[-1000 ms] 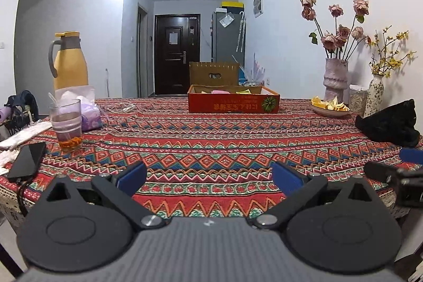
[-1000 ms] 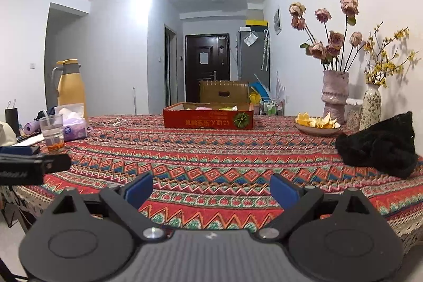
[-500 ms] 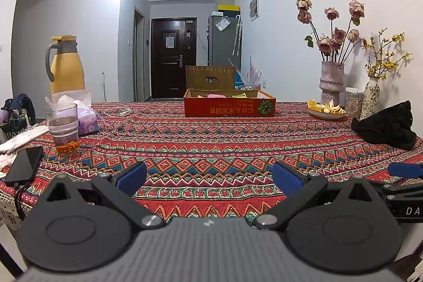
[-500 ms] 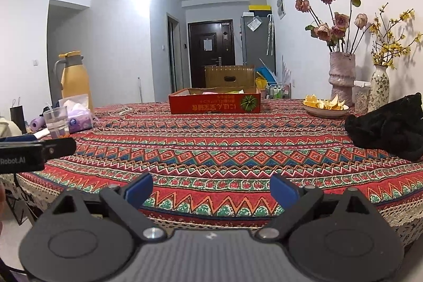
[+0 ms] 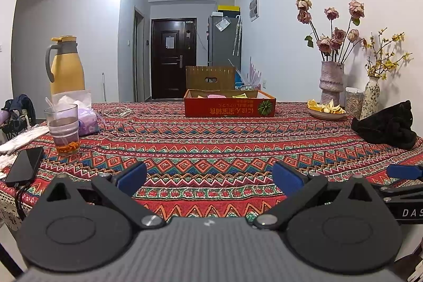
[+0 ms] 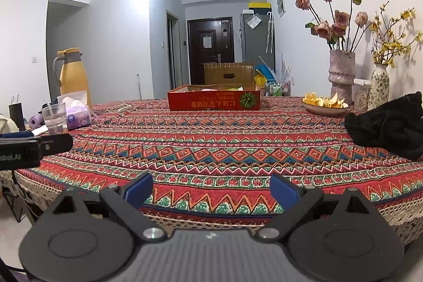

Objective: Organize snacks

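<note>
A: Where are the snacks?

B: In the red cardboard box (image 5: 229, 106) at the far middle of the surface (image 5: 211, 149). Only pink and yellow packet edges (image 5: 224, 96) show above its rim; what they are exactly is too small to tell.

A: And the hand-held grippers?

B: The left hand-held gripper (image 5: 208, 180) hovers over the near edge, blue pads spread wide with nothing between them. The right hand-held gripper (image 6: 211, 190) is just off the near edge, equally spread and empty. Both are well apart from the box.

A: How would those packets handle?

B: My guess: light, thin, crinkly wrappers, soft and a bit slippery. Pinch one across a flat edge or sealed end, gently, so the contents are not crushed. The box looks like light, fairly stiff card; it may slide on the cloth if nudged, so take it by a side wall.

A: Anything to avoid?

B: The glass cup (image 5: 63, 129) and phone (image 5: 25, 167) at near left, the plate of orange peels (image 5: 326, 111) and vases (image 5: 331, 81) at far right, and the black cloth bundle (image 5: 386, 124) on the right.
</note>
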`<state>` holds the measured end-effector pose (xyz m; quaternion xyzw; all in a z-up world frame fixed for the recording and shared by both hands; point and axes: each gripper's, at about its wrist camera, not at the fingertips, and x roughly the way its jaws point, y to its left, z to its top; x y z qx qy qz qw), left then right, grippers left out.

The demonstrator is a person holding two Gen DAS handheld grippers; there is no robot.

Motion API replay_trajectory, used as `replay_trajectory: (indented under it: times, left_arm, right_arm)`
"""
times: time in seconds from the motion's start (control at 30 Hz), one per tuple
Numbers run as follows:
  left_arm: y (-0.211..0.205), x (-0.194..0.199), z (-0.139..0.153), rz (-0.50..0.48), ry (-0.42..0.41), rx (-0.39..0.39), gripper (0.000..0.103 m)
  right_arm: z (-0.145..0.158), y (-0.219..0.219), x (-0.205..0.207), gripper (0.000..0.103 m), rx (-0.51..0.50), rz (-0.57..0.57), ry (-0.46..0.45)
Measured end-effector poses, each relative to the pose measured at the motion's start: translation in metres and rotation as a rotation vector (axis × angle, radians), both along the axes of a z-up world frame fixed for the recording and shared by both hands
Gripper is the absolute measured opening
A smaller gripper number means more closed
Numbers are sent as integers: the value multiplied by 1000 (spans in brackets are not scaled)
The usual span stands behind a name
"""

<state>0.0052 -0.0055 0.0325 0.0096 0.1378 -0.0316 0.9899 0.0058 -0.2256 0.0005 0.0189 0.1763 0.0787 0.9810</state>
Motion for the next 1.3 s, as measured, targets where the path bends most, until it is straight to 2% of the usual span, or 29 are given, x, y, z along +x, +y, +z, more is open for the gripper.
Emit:
replay_trajectory:
  times: [1.3]
  left_arm:
    - [0, -3, 2, 0, -7, 3, 103]
  right_arm:
    - [-1, 0, 1, 95, -2, -3, -6]
